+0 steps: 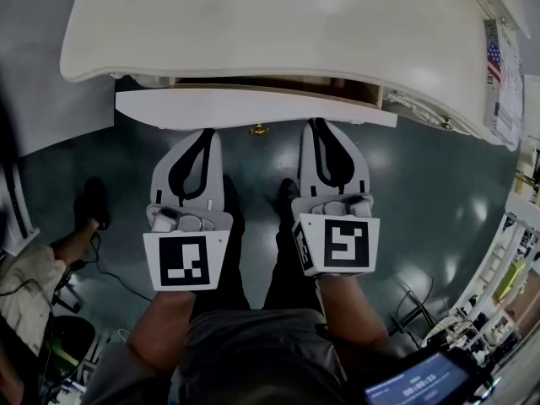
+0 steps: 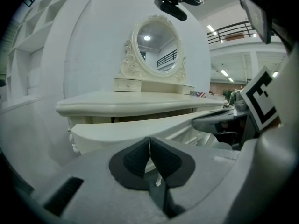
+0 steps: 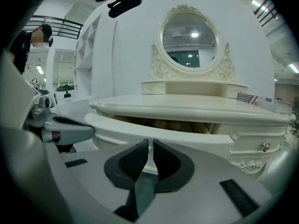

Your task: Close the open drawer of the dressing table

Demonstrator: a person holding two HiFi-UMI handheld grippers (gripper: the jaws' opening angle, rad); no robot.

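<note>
Left claw and right claw hovering clenched, empty, near the cream-white open drawer; uneven pushing risks skewing and jamming it.

1. The cream worktop is lying just ahead of the right hand-held gripper.
2. An oval mirror stand is standing on it, beyond that gripper.
3. A flag-printed sheet is lying on it, far right.

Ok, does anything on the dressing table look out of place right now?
Only the drawer: it juts out from under the tabletop, and the gap shows its wooden inside. The left tool and right tool, both shut and empty, sit close to its front. Nothing looks spilled or damaged.
</note>
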